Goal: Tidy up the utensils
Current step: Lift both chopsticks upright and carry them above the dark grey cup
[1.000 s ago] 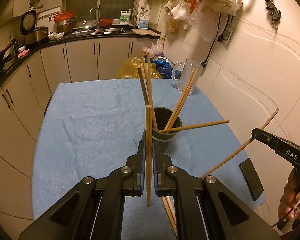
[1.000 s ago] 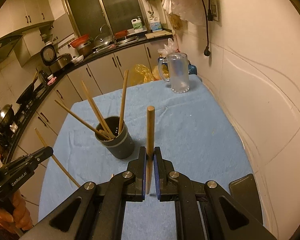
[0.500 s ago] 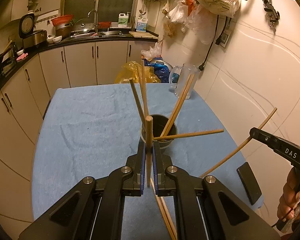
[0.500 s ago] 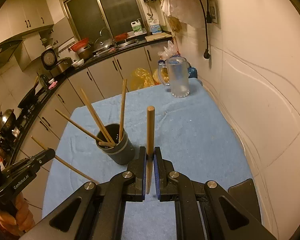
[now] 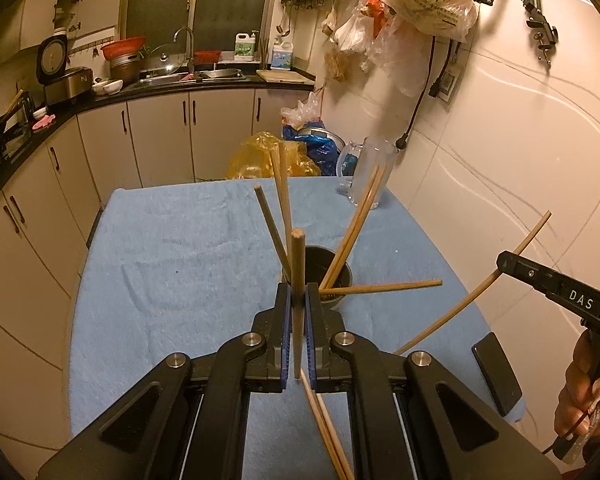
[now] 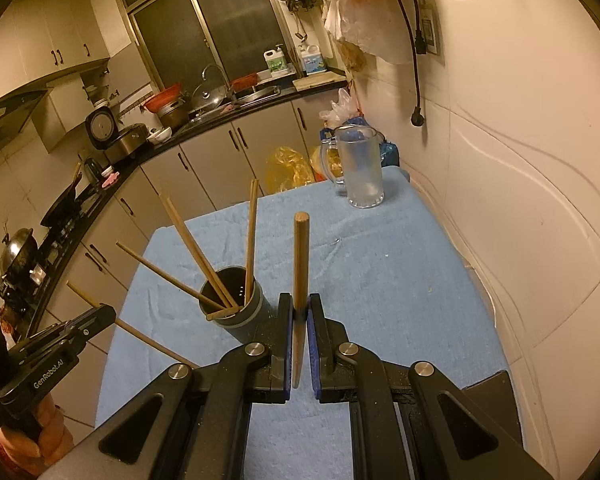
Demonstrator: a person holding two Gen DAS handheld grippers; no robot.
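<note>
A dark round holder (image 5: 334,270) (image 6: 240,312) stands on the blue cloth and holds several wooden chopsticks (image 5: 352,236) (image 6: 192,256) that fan outward. My left gripper (image 5: 297,294) is shut on one chopstick (image 5: 298,264), held upright just in front of the holder. My right gripper (image 6: 299,304) is shut on another chopstick (image 6: 300,260), upright, just right of the holder. The right gripper also shows in the left wrist view (image 5: 556,288) with its chopstick (image 5: 476,288). Two loose chopsticks (image 5: 324,424) lie on the cloth under my left gripper.
A blue cloth (image 5: 172,264) (image 6: 380,280) covers the table. A frosted glass mug (image 6: 358,168) (image 5: 370,176) stands at the far right corner. A black phone (image 5: 496,372) lies at the right edge. The tiled wall is close on the right. Kitchen cabinets stand behind.
Both grippers have pulled back and up a little from the holder, each still holding its chopstick. The holder looks smaller and farther in the left wrist view.
</note>
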